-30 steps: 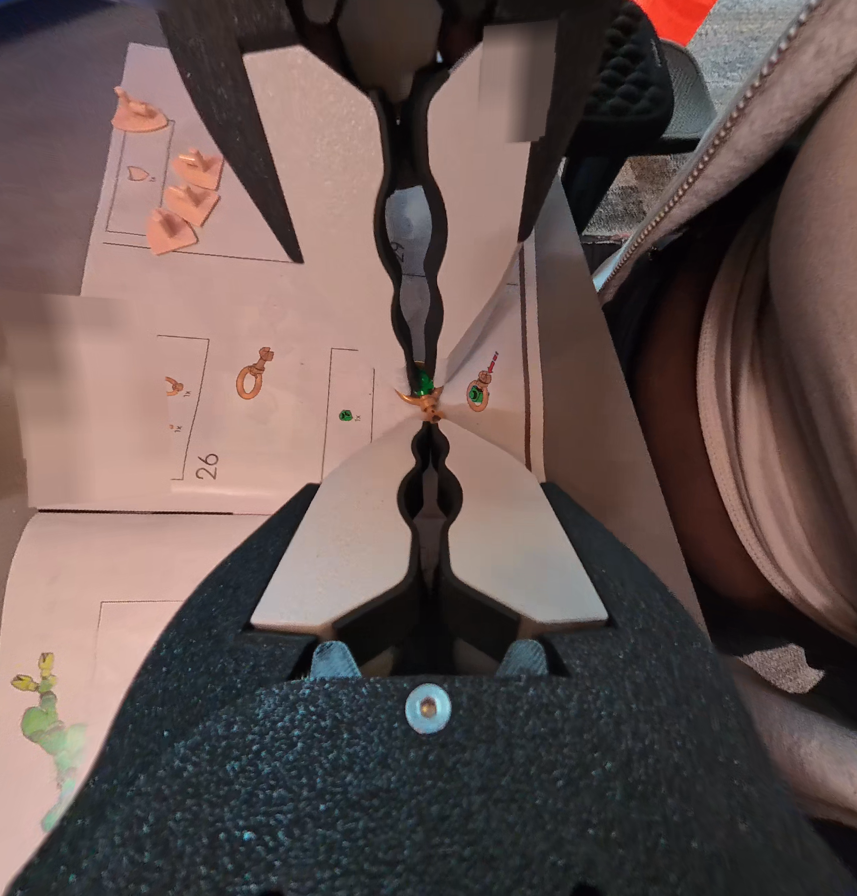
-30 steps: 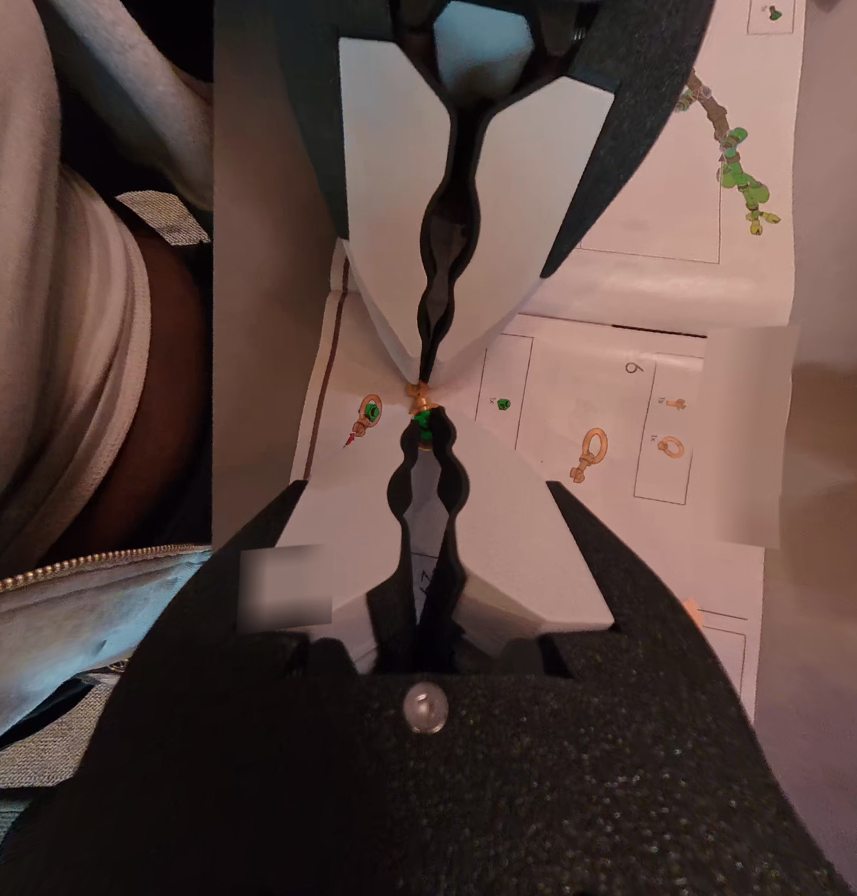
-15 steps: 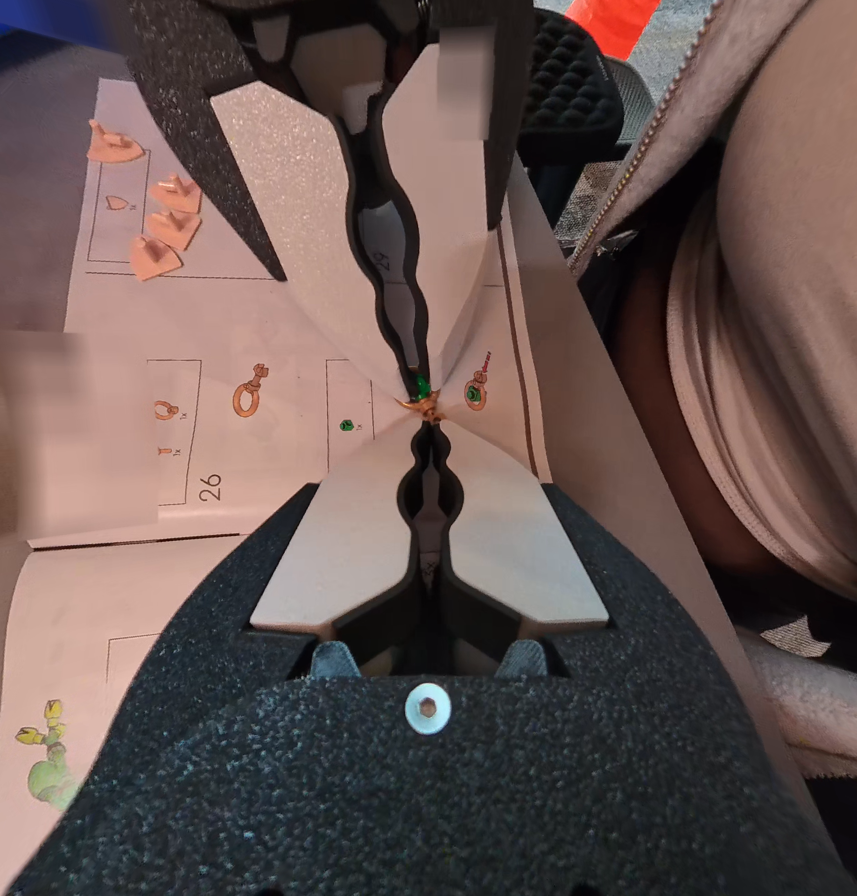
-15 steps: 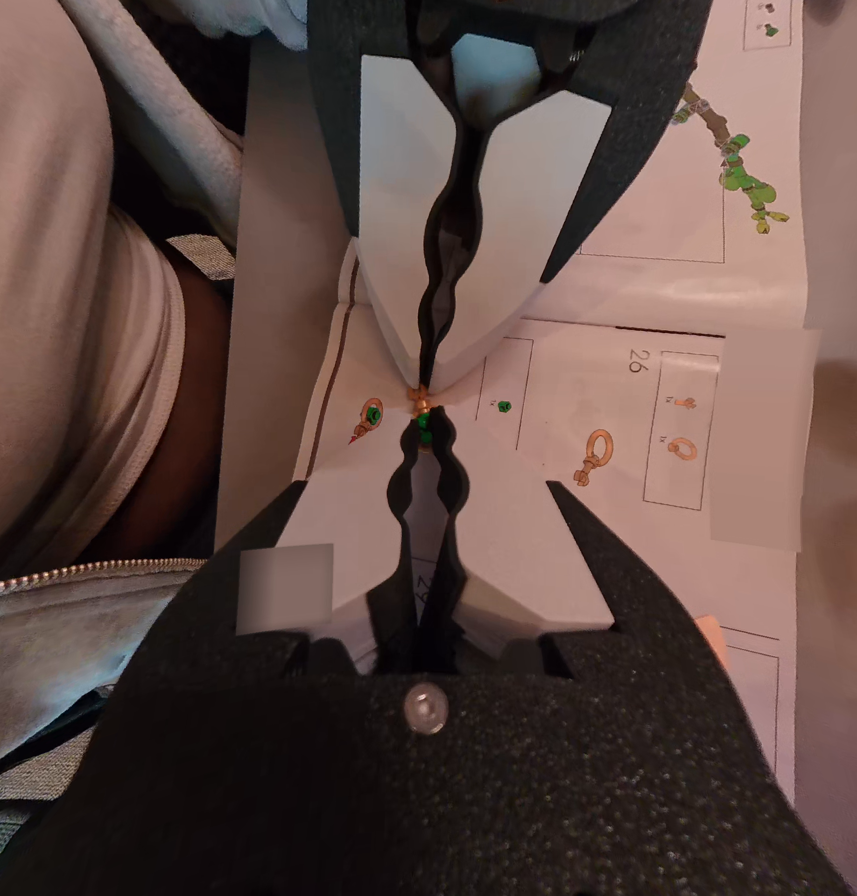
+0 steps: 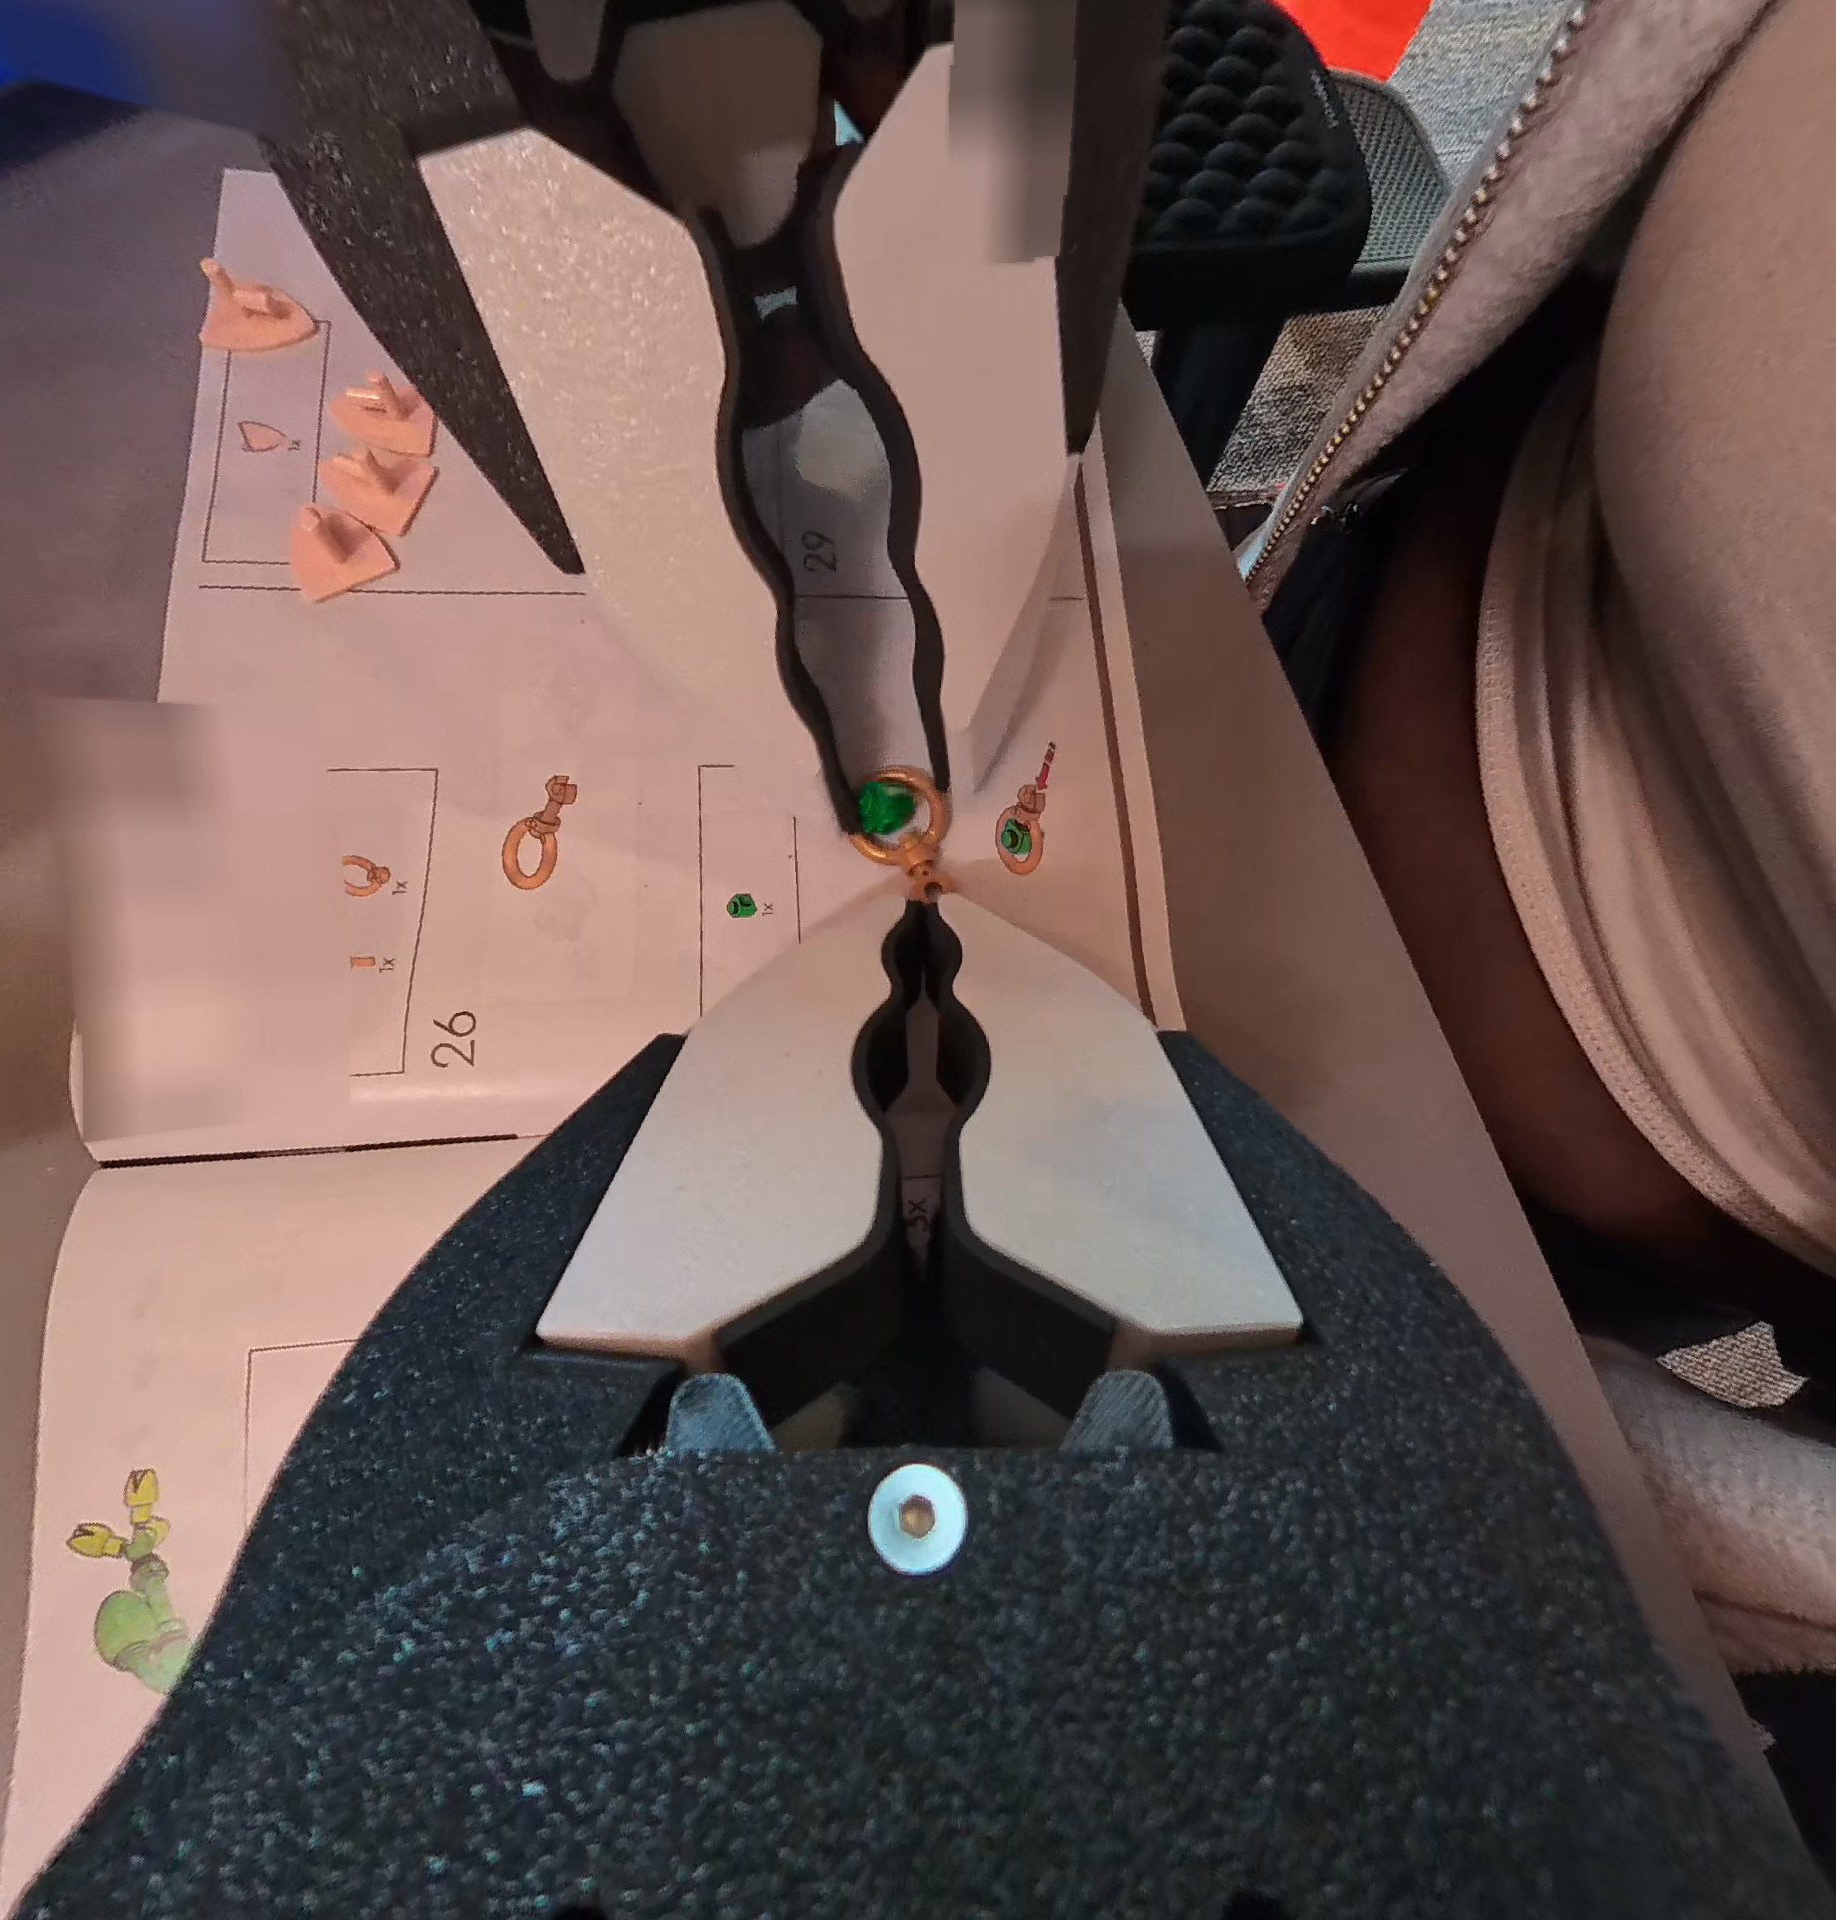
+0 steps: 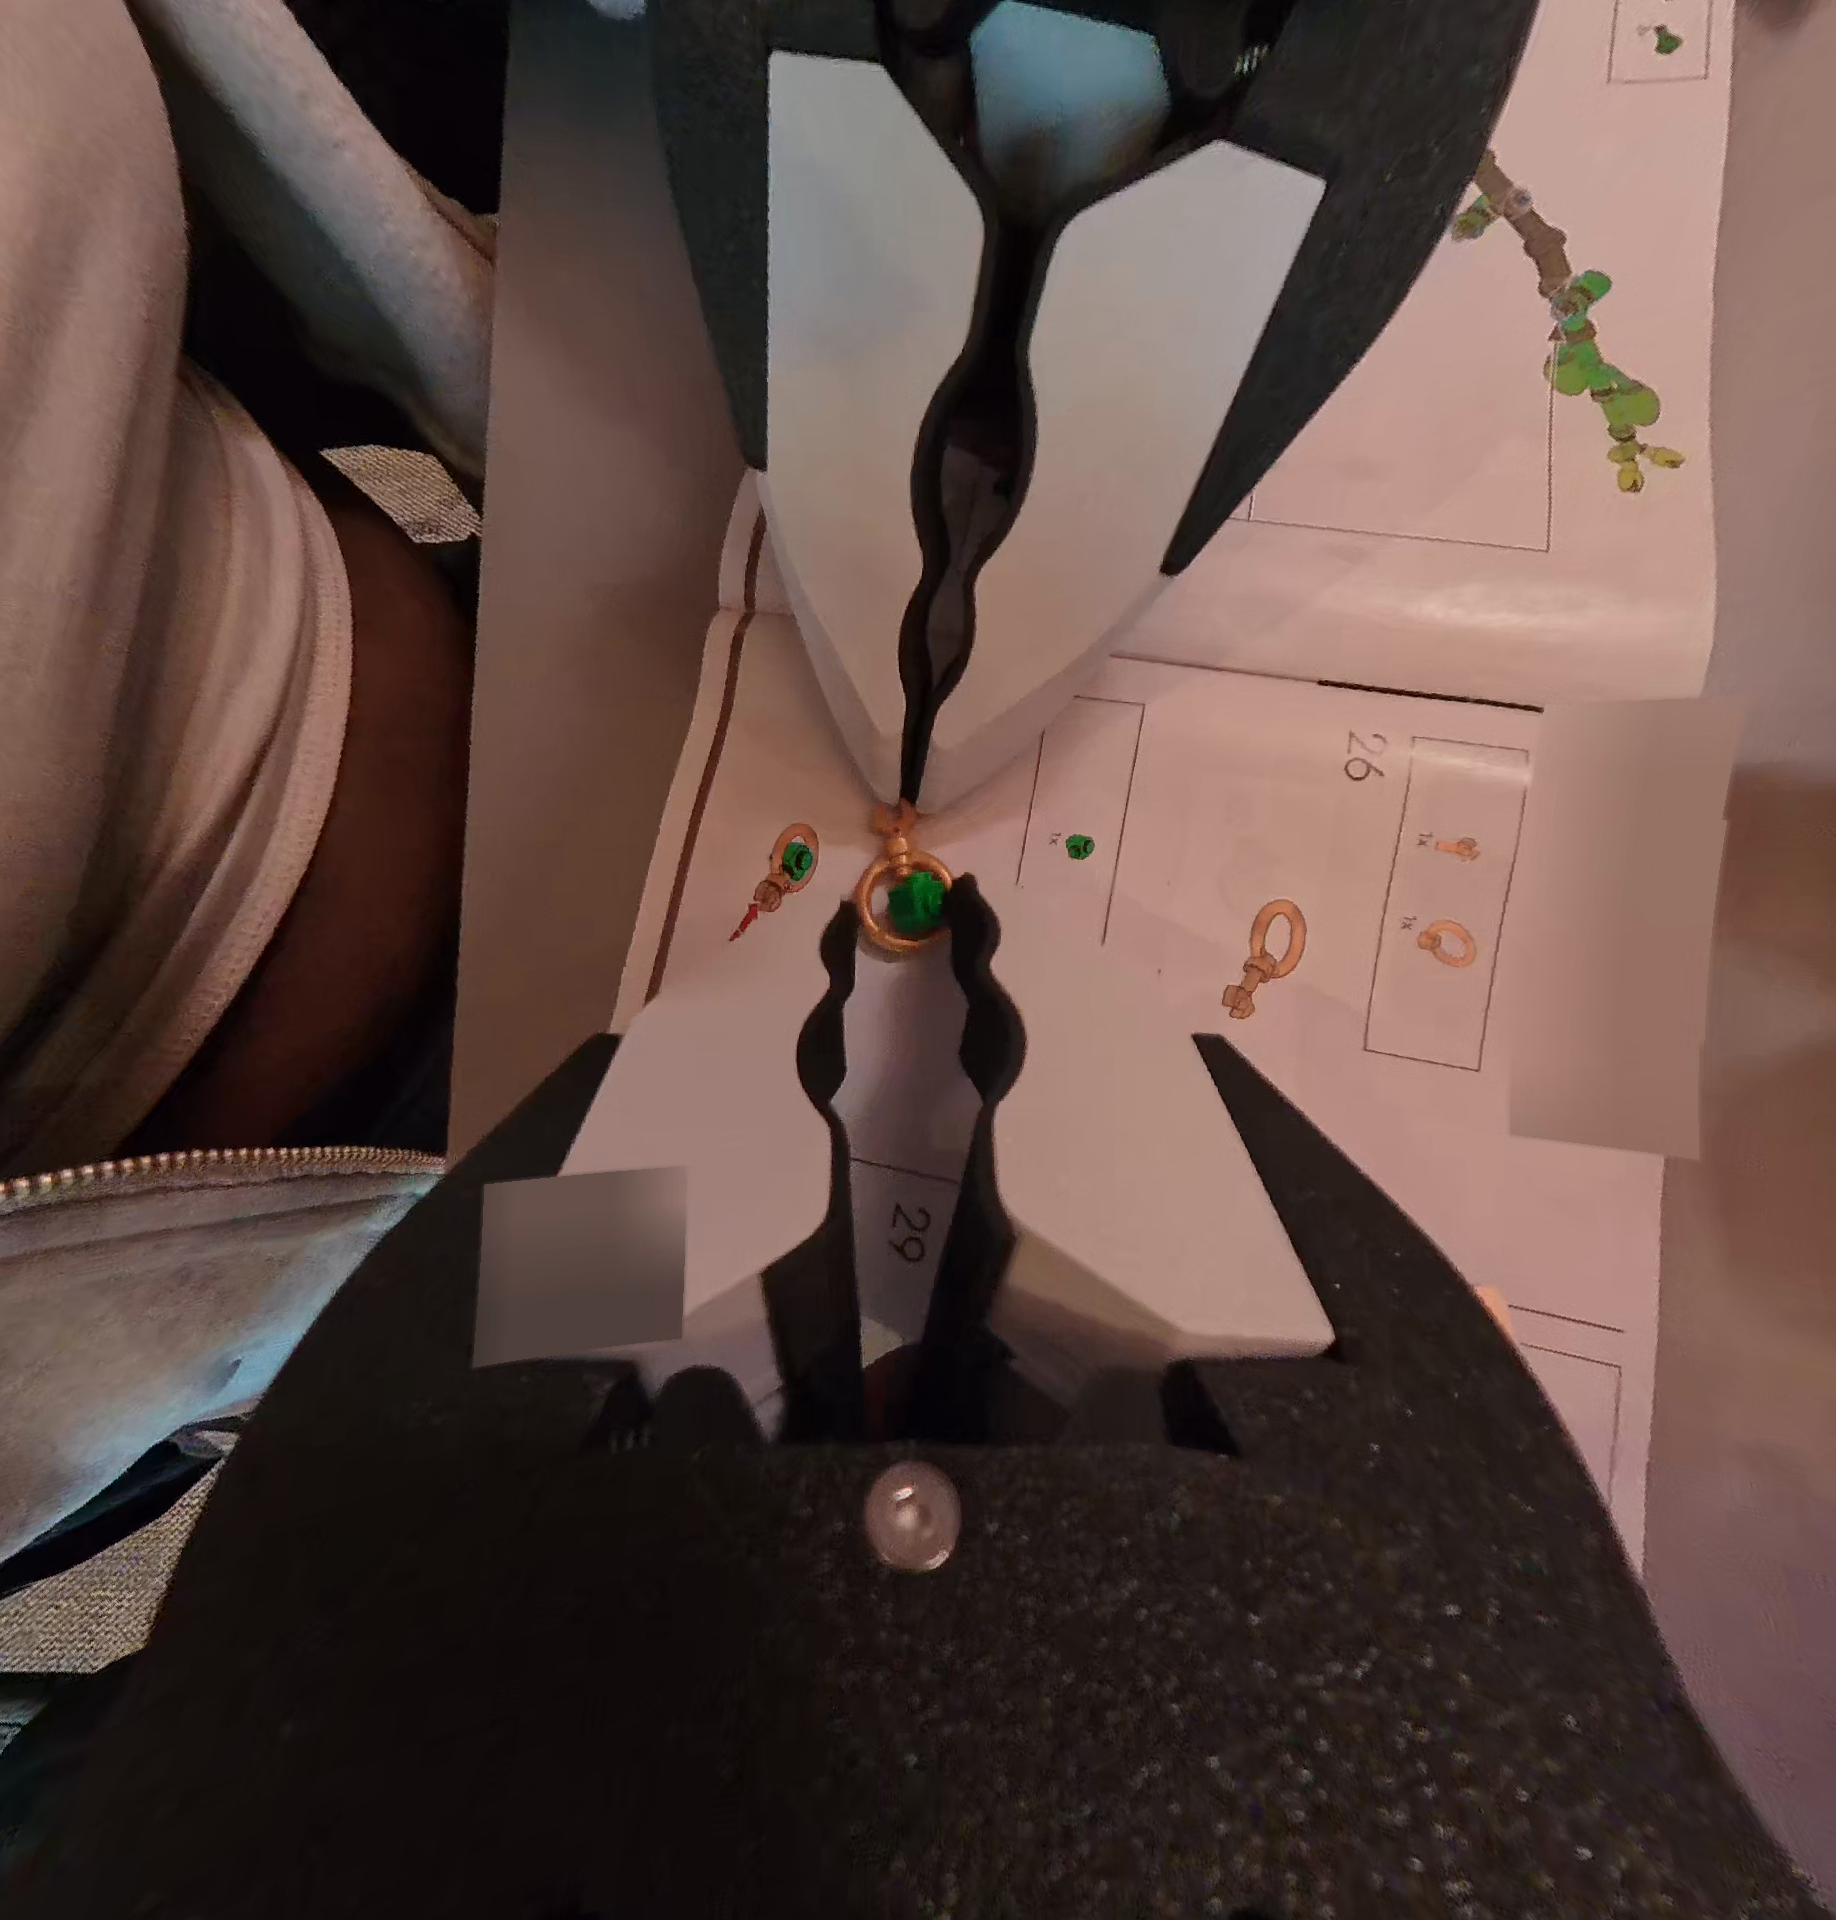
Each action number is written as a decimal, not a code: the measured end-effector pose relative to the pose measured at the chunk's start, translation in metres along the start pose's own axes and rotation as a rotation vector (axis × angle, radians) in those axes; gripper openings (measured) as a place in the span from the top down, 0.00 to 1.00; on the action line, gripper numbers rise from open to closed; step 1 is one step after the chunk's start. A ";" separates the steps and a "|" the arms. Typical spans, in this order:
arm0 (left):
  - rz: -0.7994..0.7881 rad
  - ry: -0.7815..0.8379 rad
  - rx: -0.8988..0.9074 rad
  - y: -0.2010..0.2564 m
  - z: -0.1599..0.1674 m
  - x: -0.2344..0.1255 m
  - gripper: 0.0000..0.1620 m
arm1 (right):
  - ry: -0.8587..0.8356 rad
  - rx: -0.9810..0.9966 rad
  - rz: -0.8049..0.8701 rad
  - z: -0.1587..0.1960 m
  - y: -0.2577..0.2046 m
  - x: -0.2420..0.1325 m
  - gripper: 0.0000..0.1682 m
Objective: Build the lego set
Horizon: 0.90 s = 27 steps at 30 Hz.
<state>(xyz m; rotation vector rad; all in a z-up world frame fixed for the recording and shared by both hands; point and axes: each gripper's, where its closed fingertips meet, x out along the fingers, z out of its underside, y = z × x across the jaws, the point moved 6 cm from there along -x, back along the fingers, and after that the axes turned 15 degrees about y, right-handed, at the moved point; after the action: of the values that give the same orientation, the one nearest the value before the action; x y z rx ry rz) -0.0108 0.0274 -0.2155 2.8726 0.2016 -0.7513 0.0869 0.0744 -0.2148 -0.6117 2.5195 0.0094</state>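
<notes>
The right gripper (image 6: pixel 898 914) has just spread its fingers off the small green stud (image 6: pixel 914 900), now seated in the gold ring piece (image 5: pixel 898 831) the left gripper (image 5: pixel 922 906) keeps clenched, so that step looks done.

We've got both grippers tip to tip, pointing at each other. Left gripper (image 5: pixel 924 902) is pinched tight, fingers (image 5: pixel 789 1122) meeting at the tips w/ the gold ring's stem btwn them. Right gripper (image 6: pixel 901 914) has its jaws parted, tips either side of that ring, not clamping.
</notes>
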 end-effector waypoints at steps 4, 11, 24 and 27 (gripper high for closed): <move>0.001 -0.003 0.002 0.000 0.000 0.000 1.00 | 0.009 -0.004 -0.008 -0.003 -0.003 0.001 0.92; -0.001 -0.002 -0.002 0.000 0.000 0.000 1.00 | -0.014 -0.054 0.024 -0.009 -0.005 -0.003 0.92; -0.040 0.011 -0.038 0.001 0.001 -0.001 1.00 | -0.084 0.322 0.431 -0.008 -0.024 0.000 0.93; -0.042 0.010 -0.035 0.001 0.001 -0.001 1.00 | -0.082 0.316 0.474 -0.008 -0.025 0.002 0.93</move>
<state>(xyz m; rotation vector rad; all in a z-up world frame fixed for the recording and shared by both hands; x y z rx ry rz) -0.0117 0.0262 -0.2156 2.8479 0.2742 -0.7341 0.0919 0.0498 -0.2058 0.1130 2.4552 -0.1833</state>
